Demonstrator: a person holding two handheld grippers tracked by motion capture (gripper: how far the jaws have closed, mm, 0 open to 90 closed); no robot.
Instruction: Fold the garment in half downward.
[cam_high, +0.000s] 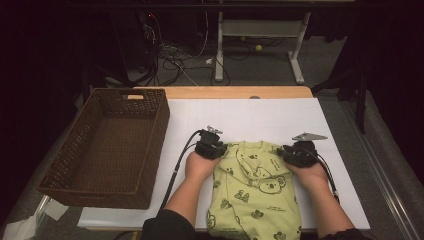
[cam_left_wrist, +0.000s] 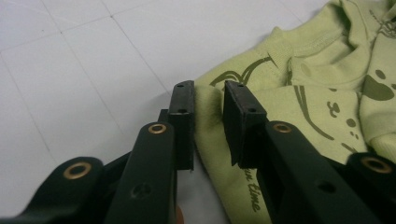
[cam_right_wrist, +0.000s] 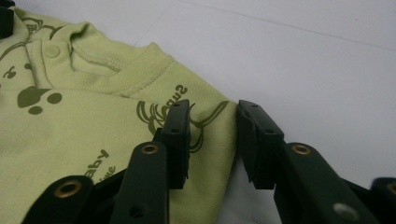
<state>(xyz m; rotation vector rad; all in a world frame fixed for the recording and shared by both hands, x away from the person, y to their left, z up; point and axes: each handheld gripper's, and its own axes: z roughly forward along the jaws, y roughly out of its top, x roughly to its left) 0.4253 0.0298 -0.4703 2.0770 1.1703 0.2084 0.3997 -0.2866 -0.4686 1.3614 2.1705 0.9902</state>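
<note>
Green shirt (cam_high: 255, 192) lower centre; left gripper (cam_left_wrist: 208, 108) and right gripper (cam_right_wrist: 212, 127) fingers spread astride its shoulders, apparently unpinched.

You get an evenly lit white table (cam_high: 300, 120) against dark surroundings; your close gripper views blur on near jaws, with soft shadows.

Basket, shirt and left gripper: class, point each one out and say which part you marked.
Basket (cam_high: 60, 186): high view, its near-left rim.
Shirt (cam_high: 260, 192): high view, the middle of its front.
Left gripper (cam_left_wrist: 208, 100): left gripper view, midway between its fingertips, at the shirt's shoulder edge.
</note>
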